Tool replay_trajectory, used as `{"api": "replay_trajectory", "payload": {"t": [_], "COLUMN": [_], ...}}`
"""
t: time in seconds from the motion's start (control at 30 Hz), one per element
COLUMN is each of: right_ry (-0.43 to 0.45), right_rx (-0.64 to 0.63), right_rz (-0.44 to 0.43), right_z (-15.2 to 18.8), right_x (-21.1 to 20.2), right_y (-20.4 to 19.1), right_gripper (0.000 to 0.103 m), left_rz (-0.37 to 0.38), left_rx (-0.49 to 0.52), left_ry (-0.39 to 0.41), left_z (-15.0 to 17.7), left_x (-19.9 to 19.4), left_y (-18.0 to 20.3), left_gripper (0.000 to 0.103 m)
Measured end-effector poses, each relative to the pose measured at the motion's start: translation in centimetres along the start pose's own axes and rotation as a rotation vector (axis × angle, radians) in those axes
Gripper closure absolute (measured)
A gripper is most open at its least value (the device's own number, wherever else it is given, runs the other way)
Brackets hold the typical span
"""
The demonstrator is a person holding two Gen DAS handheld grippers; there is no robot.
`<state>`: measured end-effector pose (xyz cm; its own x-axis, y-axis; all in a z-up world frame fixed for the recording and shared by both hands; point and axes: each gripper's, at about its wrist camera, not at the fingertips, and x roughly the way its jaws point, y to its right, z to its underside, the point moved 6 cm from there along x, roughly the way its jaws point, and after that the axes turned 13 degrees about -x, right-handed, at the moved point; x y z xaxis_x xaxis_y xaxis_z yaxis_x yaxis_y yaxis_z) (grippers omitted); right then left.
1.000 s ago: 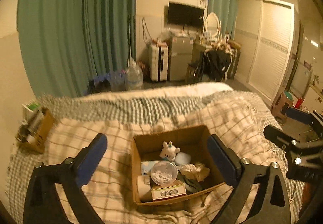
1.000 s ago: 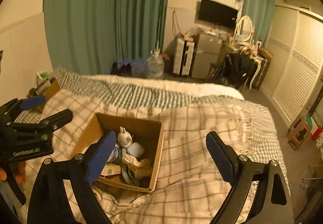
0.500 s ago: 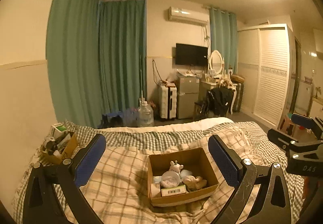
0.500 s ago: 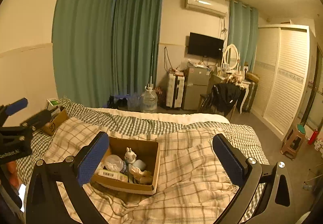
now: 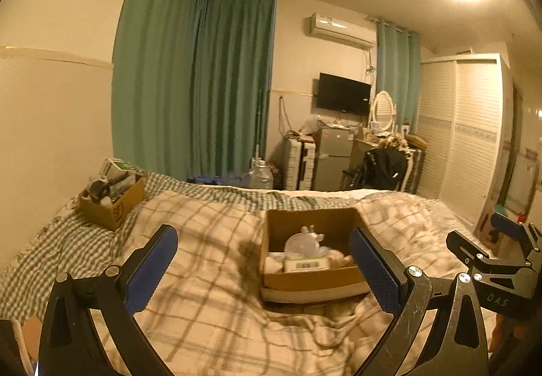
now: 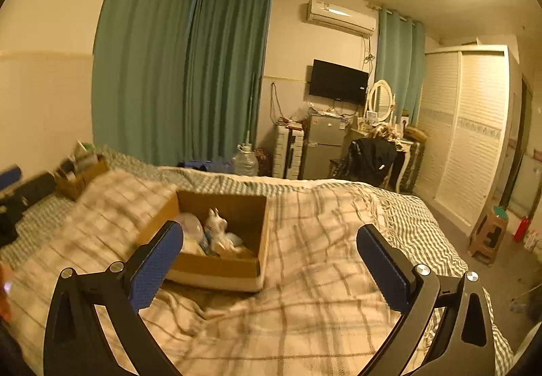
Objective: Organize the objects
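An open cardboard box (image 5: 310, 277) (image 6: 216, 269) rests on the plaid blanket in the middle of the bed. Inside it I see a white toy animal (image 6: 216, 225), a clear round lid (image 5: 299, 244), a small labelled carton (image 5: 306, 264) and crumpled cloth. My left gripper (image 5: 262, 252) hangs open above the blanket, short of the box, with nothing between its fingers. My right gripper (image 6: 271, 254) is open too, its left finger (image 6: 154, 266) in front of the box's near corner. A second cardboard box (image 5: 111, 203) (image 6: 79, 178) full of items sits at the bed's far left.
The bed (image 6: 338, 274) has a green checked sheet along its far edge. Green curtains (image 5: 203, 88), a water jug (image 6: 244, 163), a small fridge (image 5: 333, 159), a draped chair (image 6: 369, 162) and a white wardrobe (image 6: 474, 132) stand beyond. A stool (image 6: 489, 235) stands on the floor at right.
Both views pulled back and tilted up from close above the box to a lower, level look across the bed. The box now appears smaller and farther. Both grippers stay open.
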<state>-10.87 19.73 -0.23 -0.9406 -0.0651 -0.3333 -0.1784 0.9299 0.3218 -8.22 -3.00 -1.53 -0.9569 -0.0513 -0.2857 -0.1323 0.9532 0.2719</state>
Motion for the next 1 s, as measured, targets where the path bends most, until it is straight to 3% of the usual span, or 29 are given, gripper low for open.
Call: {"api": "replay_trajectory", "payload": {"t": [1.0], "right_ry": [0.002], "right_rx": [0.051], "right_rz": [-0.022], "right_z": [0.3], "right_x": [0.2], "right_y": [0.4], "right_gripper": [0.000], "left_rz": [-0.026], "left_rx": [0.052], "left_ry": [-0.033], "left_z": [2.0], "left_x": [0.2], "left_y": [0.6], "left_gripper": [0.000]}}
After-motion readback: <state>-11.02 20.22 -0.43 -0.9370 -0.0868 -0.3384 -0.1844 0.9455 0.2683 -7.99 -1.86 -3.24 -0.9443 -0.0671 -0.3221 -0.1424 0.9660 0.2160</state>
